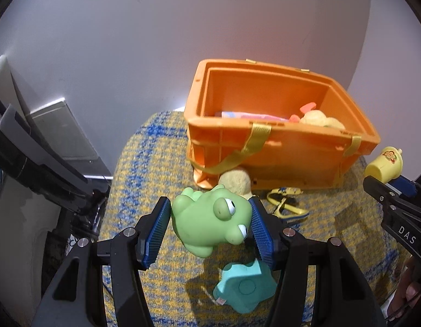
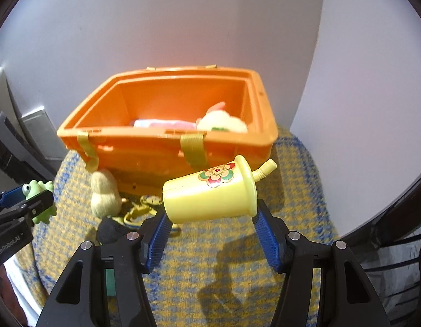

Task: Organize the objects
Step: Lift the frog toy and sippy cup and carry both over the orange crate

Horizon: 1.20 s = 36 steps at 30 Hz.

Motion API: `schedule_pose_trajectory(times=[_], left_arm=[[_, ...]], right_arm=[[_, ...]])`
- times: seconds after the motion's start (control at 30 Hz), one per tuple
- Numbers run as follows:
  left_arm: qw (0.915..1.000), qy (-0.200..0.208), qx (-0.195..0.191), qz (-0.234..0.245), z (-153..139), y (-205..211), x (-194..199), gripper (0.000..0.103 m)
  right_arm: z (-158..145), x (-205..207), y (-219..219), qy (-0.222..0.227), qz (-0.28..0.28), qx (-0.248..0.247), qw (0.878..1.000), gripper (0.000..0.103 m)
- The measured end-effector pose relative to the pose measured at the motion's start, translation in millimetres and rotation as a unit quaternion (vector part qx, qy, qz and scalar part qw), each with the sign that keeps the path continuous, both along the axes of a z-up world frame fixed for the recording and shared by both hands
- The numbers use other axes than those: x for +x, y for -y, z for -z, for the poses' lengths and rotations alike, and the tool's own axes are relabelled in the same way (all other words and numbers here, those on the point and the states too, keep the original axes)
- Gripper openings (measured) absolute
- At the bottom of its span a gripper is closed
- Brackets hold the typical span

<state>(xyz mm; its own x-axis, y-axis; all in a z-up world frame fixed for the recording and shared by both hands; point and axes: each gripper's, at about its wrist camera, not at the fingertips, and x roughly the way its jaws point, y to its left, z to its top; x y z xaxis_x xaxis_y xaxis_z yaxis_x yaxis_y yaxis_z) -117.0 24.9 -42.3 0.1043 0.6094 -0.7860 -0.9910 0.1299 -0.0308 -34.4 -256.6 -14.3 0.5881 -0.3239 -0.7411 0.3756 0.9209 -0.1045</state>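
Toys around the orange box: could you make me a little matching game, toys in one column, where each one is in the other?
Toys:
1. green frog toy
2. yellow toy cup
3. teal star toy
4. pink book

Places:
A. lying on the woven rug
B. inside the orange box
C. held in the left gripper
D. held in the right gripper

Pairs: 1-C, 2-D, 3-A, 4-B

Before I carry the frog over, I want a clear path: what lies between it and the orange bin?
In the left wrist view, a beige plush toy lies between the green frog and the orange bin, against the bin's front wall.
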Motion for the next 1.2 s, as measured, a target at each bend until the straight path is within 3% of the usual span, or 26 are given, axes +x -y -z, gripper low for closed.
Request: schedule_pose_trajectory(times=[0.5,1.2], left_arm=[[0.9990,-0.005,0.032,0.031,-38.2,-34.8,15.3,0.058],[0.9962,0.001,0.047,0.073,-59.2,-81.8,35.5,0.058]], right_arm=[[-27.4,12.4,14.6,0.023,0.003,-0.012,1.000,0.059],[-47.3,56.0,30.2,0.026,-0.007,-0.021,0.999,0.059]])
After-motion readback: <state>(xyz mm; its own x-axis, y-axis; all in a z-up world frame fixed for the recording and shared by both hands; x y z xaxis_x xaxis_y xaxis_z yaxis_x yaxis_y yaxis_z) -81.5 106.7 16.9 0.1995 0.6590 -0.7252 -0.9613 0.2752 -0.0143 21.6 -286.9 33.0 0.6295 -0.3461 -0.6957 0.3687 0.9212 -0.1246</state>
